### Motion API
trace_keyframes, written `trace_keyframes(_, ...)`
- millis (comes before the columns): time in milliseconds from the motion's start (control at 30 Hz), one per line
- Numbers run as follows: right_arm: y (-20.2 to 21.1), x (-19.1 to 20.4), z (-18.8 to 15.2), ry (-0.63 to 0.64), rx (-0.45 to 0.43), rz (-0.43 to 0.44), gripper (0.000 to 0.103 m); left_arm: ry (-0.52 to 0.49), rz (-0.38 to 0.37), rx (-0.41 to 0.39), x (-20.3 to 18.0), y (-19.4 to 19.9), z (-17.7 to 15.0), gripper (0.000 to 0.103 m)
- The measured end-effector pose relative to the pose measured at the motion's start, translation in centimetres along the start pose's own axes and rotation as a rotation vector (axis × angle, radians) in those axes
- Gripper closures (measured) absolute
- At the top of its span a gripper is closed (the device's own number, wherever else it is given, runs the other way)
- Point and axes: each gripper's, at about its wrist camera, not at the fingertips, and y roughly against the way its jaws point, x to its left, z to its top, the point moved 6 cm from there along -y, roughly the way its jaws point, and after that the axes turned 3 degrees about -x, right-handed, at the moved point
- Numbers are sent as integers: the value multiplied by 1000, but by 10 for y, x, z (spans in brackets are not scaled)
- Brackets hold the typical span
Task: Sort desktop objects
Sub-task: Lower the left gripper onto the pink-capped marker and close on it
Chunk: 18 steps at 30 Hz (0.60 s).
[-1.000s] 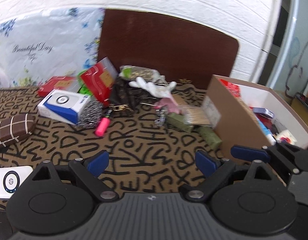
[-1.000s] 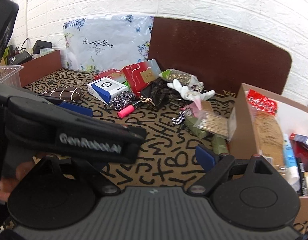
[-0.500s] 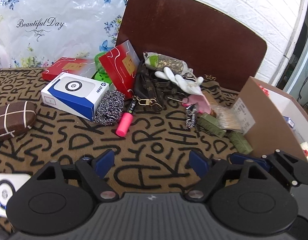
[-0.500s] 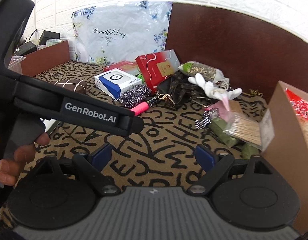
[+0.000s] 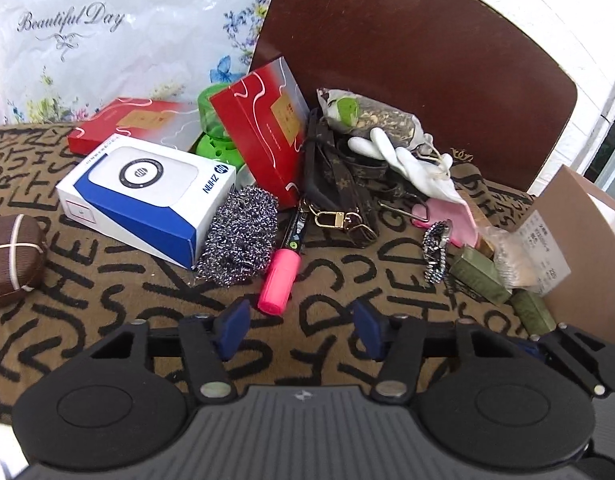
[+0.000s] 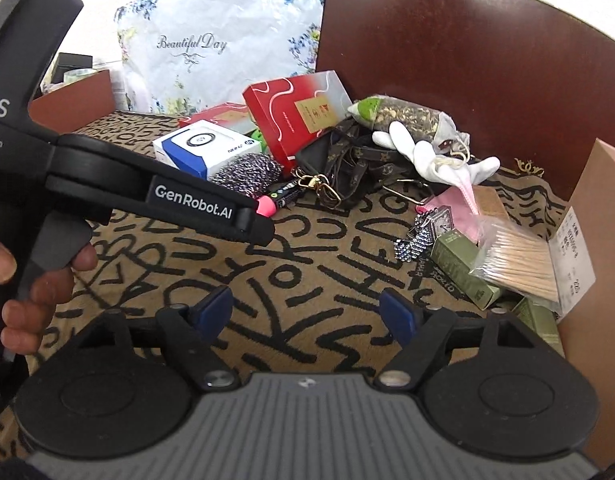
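A pile of desk items lies on the letter-patterned mat (image 5: 387, 264). A pink highlighter (image 5: 279, 280) lies beside a steel wool scourer (image 5: 239, 236) and a blue-and-white box (image 5: 147, 196). My left gripper (image 5: 301, 320) hovers just short of the highlighter's pink end, its jaws closing with nothing between them. My right gripper (image 6: 305, 306) hangs over bare mat, jaws also closing and empty. Ahead of it to the right lie a sparkly watch (image 6: 419, 232), green boxes (image 6: 459, 268) and a bag of cotton swabs (image 6: 515, 260).
A cardboard box (image 6: 595, 280) stands at the right edge. Two red boxes (image 5: 263, 128), a green cup (image 5: 215, 128), a brown strap (image 5: 339, 184), a white glove (image 5: 403, 160) and a brown case (image 5: 11, 256) crowd the back. A hand (image 6: 35, 292) holds the left tool.
Both grippers have come forward and down toward the pile, so the objects look larger. Both pairs of jaws have narrowed, the left pair much more.
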Motion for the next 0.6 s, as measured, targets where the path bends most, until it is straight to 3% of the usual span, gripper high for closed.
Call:
trace_keyframes(333, -20, -3, -8, -19, 37, 10, 30, 0, 13, 9, 2, -24, 8, 52)
trace_keyframes(367, -20, -3, -8, -20, 36, 11, 31, -2, 18, 9, 2, -25, 8, 58)
trace_keyframes(433, -20, -3, -8, -20, 35, 12, 31, -4, 33, 13, 2, -25, 8, 82)
trace_keyframes(600, -19, -3, -8, -21, 35, 15, 31, -4, 2, 34, -4, -20, 2, 87)
